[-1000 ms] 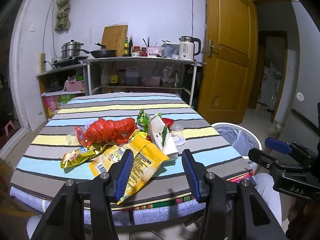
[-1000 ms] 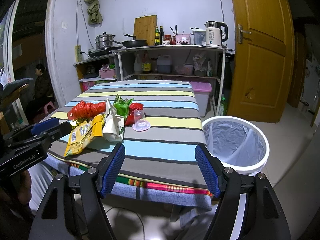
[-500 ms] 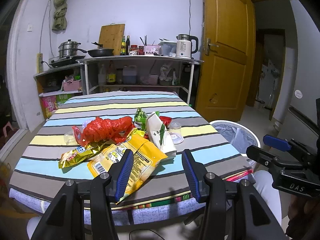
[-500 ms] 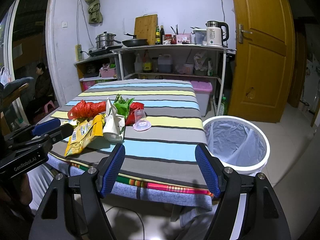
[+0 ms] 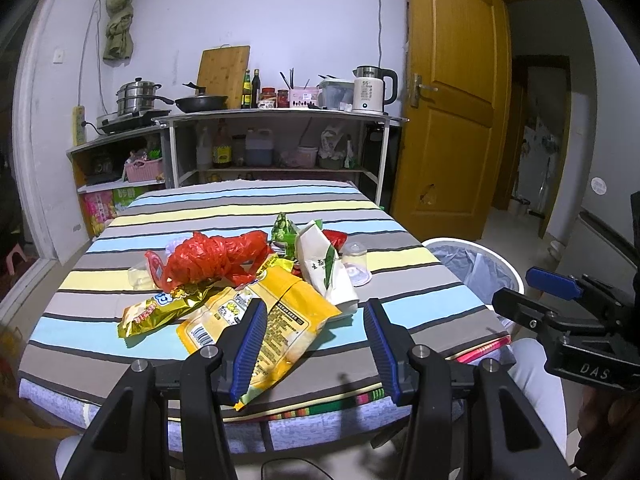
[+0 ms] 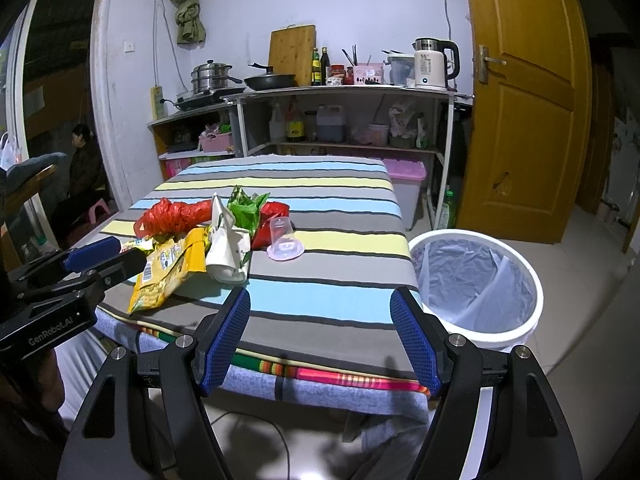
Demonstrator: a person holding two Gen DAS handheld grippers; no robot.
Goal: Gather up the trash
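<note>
Nearest the viewer, the left gripper hangs at the table's front edge with its blue-padded jaws spread and nothing between them; the yellow printed snack bag lies flat just beyond its left pad. The right gripper, likewise spread and empty, hangs off the front right corner of the striped cloth-covered table.

The trash sits in one loose heap left of the table's middle: beyond the yellow bag lie a gold foil wrapper, a white paper pouch with green print, a crumpled red plastic bag, a green crinkled wrapper and an upturned clear plastic cup. The white round bin with a clear liner stands on the floor beside the table's right edge, apparently empty.

Judged step: the first pick. The yellow bag is nearest and lies flat, so it is best pinched at its raised near corner, then carried right to the bin. Light foil may drag its neighbours along.

Against the earlier frames, both views match: grippers, heap and bin show no change.
</note>
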